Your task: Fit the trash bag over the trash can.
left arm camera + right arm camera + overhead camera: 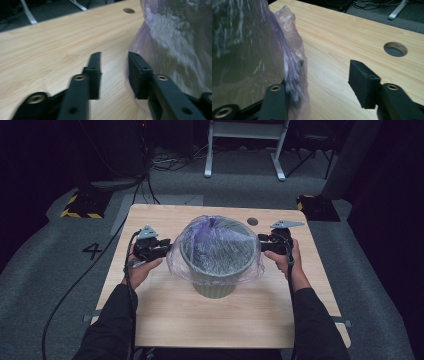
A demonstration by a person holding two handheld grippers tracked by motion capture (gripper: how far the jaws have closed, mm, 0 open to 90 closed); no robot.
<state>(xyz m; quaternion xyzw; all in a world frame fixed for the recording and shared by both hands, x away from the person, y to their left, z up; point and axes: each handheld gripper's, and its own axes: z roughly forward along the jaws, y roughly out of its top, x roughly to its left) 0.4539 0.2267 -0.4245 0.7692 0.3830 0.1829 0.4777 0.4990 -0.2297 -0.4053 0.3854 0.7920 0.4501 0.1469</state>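
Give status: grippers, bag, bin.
Left gripper open at the bag's edge, film beside one jaw. Right gripper open, film draped on one jaw. Clear purple bag pulled over green ribbed bin. Nothing in the way.

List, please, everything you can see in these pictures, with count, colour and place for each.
bin: one, pale green, ribbed, mid-table.
plastic bag: one, clear with a purple tint, draped over the bin's rim and down its sides.
table: one, light wood, with a round hole near its far edge.
grey frame: one, on the floor beyond the table.
left gripper: one, black, left of the bin, jaws apart beside the bag.
right gripper: one, black, right of the bin, jaws apart, bag film against one jaw.
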